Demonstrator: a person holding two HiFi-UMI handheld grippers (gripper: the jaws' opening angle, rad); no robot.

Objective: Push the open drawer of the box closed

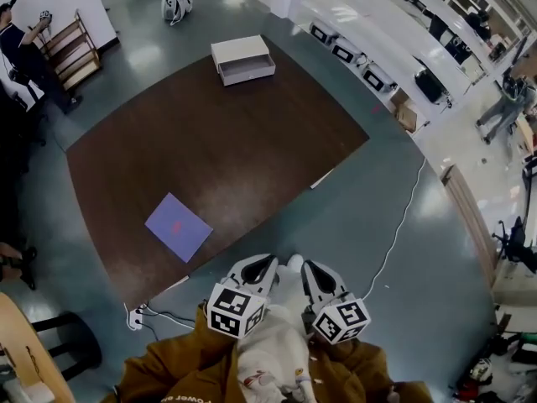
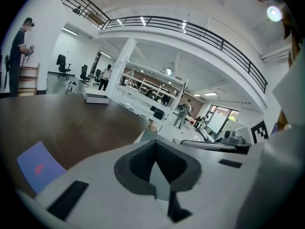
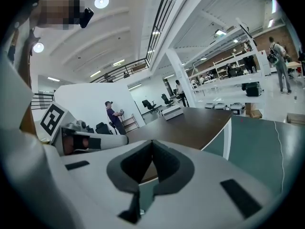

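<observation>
A white box (image 1: 242,59) stands at the far end of the dark brown table (image 1: 210,158), its drawer (image 1: 249,71) pulled out toward me. It shows small and far in the left gripper view (image 2: 96,97) and the right gripper view (image 3: 171,112). My left gripper (image 1: 267,261) and right gripper (image 1: 309,267) are side by side close to my body, off the table's near edge and far from the box. The left gripper's (image 2: 155,143) jaws meet with nothing between them. On the right gripper (image 3: 152,143) the jaws are likewise together and empty.
A purple sheet (image 1: 178,226) lies on the near left part of the table. A person (image 1: 25,44) stands by a wooden rack (image 1: 71,53) at the far left. A white cable (image 1: 403,225) runs over the floor at right, a power strip (image 1: 134,317) lies near the table corner.
</observation>
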